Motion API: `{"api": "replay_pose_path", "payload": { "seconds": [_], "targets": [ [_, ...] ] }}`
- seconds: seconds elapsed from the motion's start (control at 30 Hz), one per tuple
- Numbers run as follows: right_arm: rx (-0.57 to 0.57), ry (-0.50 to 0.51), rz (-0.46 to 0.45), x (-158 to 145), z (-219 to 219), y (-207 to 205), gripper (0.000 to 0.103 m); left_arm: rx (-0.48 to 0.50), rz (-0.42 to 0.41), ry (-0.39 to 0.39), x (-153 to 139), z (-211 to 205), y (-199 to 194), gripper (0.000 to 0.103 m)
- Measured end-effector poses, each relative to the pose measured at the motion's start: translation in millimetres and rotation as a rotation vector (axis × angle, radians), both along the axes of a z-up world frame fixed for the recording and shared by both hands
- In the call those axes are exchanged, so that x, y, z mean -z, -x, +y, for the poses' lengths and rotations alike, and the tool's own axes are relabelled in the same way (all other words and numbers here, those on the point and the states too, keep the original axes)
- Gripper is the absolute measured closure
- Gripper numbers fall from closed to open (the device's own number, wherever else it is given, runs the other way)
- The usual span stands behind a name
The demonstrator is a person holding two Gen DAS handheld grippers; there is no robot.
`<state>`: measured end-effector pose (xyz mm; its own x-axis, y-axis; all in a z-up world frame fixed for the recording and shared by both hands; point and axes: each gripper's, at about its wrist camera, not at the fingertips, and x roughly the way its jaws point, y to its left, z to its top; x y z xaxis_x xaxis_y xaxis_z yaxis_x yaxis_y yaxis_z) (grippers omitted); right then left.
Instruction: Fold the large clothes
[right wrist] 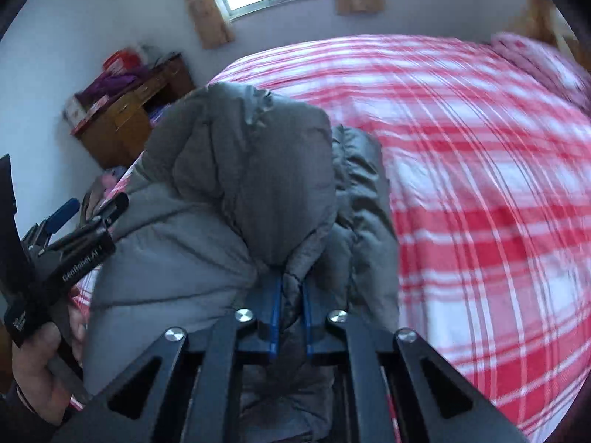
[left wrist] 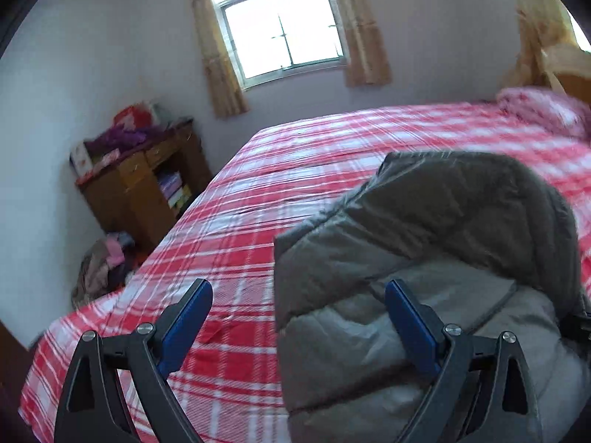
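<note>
- We have the grey padded jacket [left wrist: 424, 229] heaped on the plaid bed [left wrist: 258, 170], a broad flat base for folding.
- Our right gripper [right wrist: 291, 317] pinches a jacket fold, lifting it (probably to turn over).
- Our left gripper [left wrist: 299, 317] gapes wide, empty, beside the jacket's edge.

Blurred by motion: pillow [left wrist: 543, 110] at the bed's [left wrist: 258, 192] far right corner. Cut off by the bottom edge: padded grey jacket [right wrist: 236, 192] (lower part hidden behind the right tool [right wrist: 291, 317]). Too smeared to identify: clutter atop the wooden cabinet [left wrist: 147, 181].
</note>
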<state>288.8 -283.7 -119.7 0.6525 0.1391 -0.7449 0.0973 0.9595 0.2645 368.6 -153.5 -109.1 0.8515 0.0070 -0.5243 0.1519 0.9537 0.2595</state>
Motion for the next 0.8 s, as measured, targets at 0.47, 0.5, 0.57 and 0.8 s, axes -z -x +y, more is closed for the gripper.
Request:
{"api": "replay_pose_path", "payload": {
  "seconds": [0.47, 0.5, 0.57, 0.8],
  "targets": [
    [0.116, 0.103, -0.175, -106, 17, -15, 0.067, -0.105, 0.009, 0.018, -38, -12, -19, 0.008],
    [0.081, 0.082, -0.188, -101, 26, -30, 0.05, -0.132, 0.032, 0.033, -36, -9, -27, 0.008],
    [0.091, 0.098, -0.224, -83, 33, -49, 0.038, -0.16, 0.084, 0.051, -26, -7, -41, 0.008],
    [0.135, 0.085, -0.138, -5, 12, -50, 0.056, -0.168, 0.142, 0.055, 27, -14, -57, 0.003]
  ]
}}
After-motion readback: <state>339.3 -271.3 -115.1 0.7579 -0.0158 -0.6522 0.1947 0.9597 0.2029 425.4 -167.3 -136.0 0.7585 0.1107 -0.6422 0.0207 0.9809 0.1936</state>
